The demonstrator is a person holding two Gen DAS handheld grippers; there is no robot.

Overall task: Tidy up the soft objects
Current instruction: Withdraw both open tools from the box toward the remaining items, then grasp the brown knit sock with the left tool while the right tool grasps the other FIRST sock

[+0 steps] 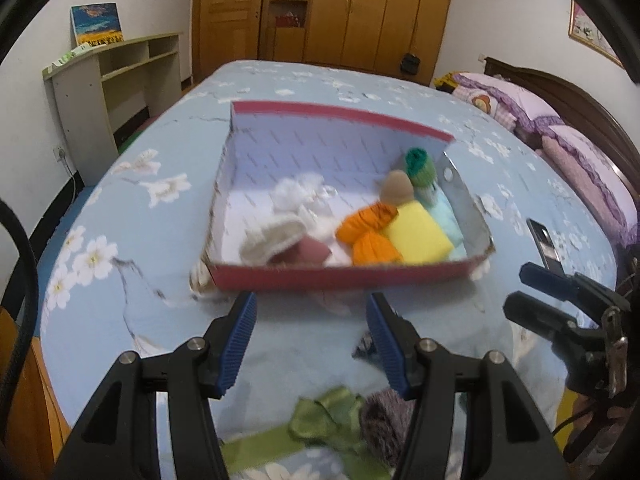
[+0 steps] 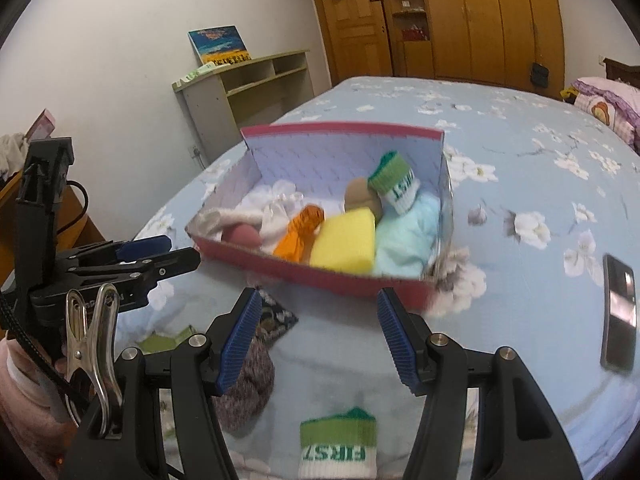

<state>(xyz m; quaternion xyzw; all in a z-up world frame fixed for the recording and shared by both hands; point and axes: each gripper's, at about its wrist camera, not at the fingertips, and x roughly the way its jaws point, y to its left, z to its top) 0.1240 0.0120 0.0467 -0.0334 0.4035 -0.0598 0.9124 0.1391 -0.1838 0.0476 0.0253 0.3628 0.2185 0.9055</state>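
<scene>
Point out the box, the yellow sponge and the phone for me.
box point(image 2: 320, 278): right wrist view, on its red front wall.
yellow sponge point(image 2: 344, 242): right wrist view, middle of its top face.
phone point(image 2: 620, 312): right wrist view, centre of its screen.

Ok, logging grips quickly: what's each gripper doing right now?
Left gripper: open, holding nothing.
Right gripper: open, holding nothing.
</scene>
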